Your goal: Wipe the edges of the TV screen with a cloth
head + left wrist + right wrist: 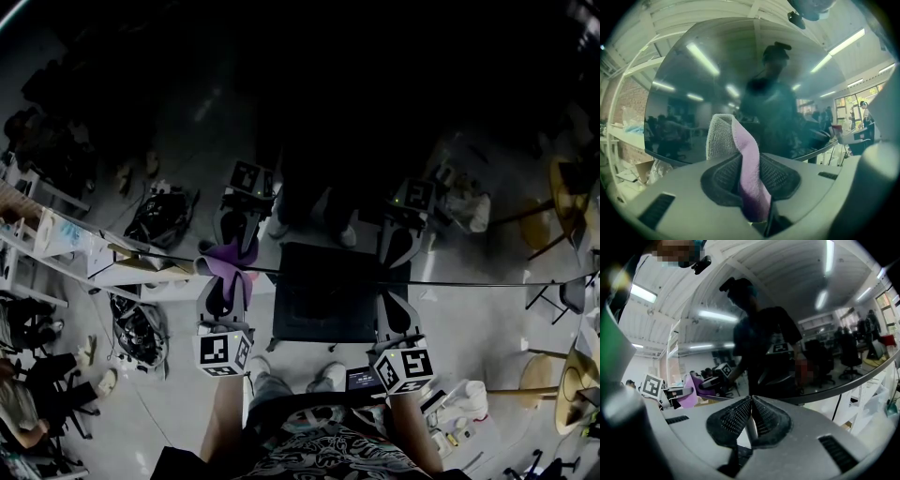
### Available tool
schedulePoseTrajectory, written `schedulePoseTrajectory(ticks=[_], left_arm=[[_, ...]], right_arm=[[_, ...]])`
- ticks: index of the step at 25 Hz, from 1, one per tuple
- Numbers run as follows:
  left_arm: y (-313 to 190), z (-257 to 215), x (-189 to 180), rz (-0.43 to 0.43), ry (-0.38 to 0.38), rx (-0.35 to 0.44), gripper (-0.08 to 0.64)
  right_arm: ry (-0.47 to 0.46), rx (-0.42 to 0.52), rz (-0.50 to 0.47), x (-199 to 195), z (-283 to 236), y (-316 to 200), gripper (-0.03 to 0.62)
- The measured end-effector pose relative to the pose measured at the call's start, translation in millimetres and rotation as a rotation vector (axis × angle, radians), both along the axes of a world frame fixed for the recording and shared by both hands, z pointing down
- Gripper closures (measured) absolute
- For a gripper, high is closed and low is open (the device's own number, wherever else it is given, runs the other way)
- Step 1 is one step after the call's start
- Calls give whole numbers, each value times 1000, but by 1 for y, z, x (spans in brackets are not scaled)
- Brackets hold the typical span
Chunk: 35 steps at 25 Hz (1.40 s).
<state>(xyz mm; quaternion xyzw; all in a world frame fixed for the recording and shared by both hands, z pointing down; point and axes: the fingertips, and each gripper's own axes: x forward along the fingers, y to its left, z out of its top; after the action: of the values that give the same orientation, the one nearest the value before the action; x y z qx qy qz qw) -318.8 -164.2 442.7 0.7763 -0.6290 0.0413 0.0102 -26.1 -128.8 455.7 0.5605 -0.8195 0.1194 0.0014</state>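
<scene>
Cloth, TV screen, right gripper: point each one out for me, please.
cloth [749, 168], left gripper view, on the purple fold held between the jaws.
TV screen [693, 108], left gripper view, on the dark reflecting glass.
right gripper [751, 400], right gripper view, where its closed jaws meet.

I get the head camera steeply down over the top edge of the TV screen [469, 282], left gripper [228, 274] at 7 o'clock, right gripper [394, 284] at 5, both gripper cameras close, facing the glass, cloth [228, 258] mirrored at 9 in the right one.
</scene>
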Motion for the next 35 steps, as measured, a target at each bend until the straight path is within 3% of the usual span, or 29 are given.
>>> schedulePoseTrajectory(ticks=[10,35], left_arm=[[2,-1,28,68,-49,-13,454],[11,2,71,182,-61,-17,454]], right_arm=[[-2,0,4,3,-2,3,563],[-6,-5,12,9,3,13,563]])
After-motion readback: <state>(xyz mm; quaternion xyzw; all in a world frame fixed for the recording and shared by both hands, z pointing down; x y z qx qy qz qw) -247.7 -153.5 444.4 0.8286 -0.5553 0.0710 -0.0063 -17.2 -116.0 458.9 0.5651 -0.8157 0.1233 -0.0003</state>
